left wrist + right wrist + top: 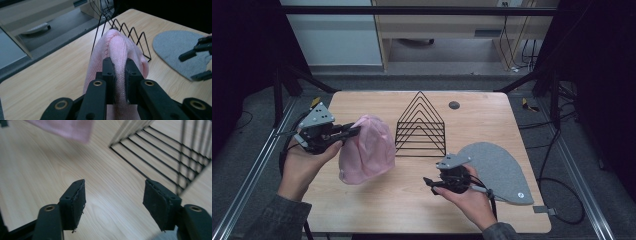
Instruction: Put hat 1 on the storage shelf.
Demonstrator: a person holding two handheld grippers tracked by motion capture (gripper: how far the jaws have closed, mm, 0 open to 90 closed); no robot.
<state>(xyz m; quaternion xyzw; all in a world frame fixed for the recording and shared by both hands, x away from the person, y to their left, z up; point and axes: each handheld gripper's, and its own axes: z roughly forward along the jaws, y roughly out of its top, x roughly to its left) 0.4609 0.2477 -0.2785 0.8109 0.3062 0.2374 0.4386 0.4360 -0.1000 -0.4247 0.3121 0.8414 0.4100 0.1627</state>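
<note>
Near the front edge, the right gripper is hovering low over bare table with its jaws wide apart, just left of the grey felt. Farther left, the left gripper is clamping a fold of the pink knit, a soft, ribbed, drooping hat-like piece hanging beside the wire rack. Likely best: bringing the free jaws to the lower hem before pulling.

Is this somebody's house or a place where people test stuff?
Probably a test or recording room, not a house. A small wooden table sits inside dark metal frame rails, cables trail over grey floor, and a person holds the left gripper and right gripper.
</note>
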